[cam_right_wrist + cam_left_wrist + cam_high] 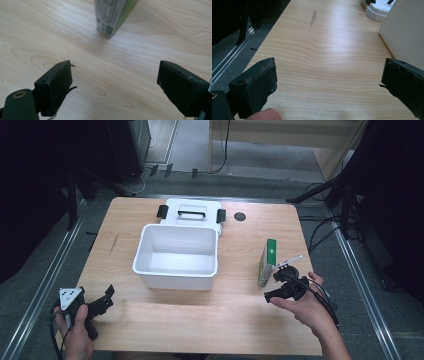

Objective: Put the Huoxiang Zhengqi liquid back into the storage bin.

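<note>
Right gripper (115, 87) jaws wide apart, tall green-and-white cardboard box (113, 15) just ahead; a nudge could tip it.

Bright, even light falls on the table (200, 320) from overhead in the high view, while the room around the table sinks into near black at both sides. The white bin (176, 256) at the table's middle glows almost washed out, with a soft shadow on the wood at its near side. In the left gripper view a pale sheen lies across the wood. Both gripper views are soft, the black jaws nearest the lens blurred and grainy, and the green carton (112, 15) beyond them is out of focus.
</note>
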A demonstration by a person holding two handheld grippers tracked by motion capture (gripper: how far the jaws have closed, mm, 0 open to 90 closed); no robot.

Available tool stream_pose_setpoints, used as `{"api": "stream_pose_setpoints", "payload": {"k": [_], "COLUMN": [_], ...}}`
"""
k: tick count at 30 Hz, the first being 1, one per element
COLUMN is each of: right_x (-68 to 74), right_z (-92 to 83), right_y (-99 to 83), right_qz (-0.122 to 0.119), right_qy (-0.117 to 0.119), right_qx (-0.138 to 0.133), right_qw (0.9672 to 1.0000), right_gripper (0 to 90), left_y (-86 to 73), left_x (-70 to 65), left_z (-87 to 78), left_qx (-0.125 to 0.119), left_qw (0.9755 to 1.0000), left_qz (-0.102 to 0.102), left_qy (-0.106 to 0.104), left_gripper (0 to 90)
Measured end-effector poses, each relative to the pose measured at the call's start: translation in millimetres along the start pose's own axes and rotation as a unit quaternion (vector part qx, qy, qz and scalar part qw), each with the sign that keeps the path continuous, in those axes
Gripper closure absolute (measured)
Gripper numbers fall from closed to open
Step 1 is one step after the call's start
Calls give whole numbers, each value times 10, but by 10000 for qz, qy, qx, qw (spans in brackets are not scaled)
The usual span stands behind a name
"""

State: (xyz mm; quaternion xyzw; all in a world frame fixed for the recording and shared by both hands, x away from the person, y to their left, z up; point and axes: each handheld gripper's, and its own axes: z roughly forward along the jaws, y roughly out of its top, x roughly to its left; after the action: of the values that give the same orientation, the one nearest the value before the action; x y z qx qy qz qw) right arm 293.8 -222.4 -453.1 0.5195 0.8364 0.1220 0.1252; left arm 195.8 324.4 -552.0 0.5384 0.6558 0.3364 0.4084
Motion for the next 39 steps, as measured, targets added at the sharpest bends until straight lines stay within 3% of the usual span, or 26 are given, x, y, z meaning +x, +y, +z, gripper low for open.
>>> {"api": "stream_pose_setpoints", "payload": {"k": [4,9,12,15,17,20,23,30,39], "right_x": [-7,16,48,65,58,44,26,-12,-120], "right_z": [-75,-180,-213,-231,-242,-250,-273,-285,-224], "right_y": [144,313,383,426,496,561,638,784,959], "right_qz": [252,276,287,373,715,831,1010,1159,1449], "right_qy": [-12,154,88,171,344,205,224,150,341], "right_qx": [80,133,157,207,301,340,364,447,708], "right_qw": [9996,9994,9994,9989,9964,9958,9940,9921,9863], "right_gripper": [118,132,139,142,141,142,142,147,190], "left_y": [0,2,1,2,2,2,2,2,3], "left_x": [0,2,2,3,3,3,3,2,2], "left_z": [1,1,2,2,3,2,3,4,6], "left_qx": [5,21,15,20,24,29,29,21,25], "left_qw": [10000,10000,10000,10000,10000,10000,10000,10000,10000], "left_qz": [-8,-1,-10,-9,-13,-11,-11,-14,-22], "left_qy": [1,-1,-3,-8,-9,-10,-14,-14,-24], "left_gripper": [11,10,10,11,11,10,11,11,10]}}
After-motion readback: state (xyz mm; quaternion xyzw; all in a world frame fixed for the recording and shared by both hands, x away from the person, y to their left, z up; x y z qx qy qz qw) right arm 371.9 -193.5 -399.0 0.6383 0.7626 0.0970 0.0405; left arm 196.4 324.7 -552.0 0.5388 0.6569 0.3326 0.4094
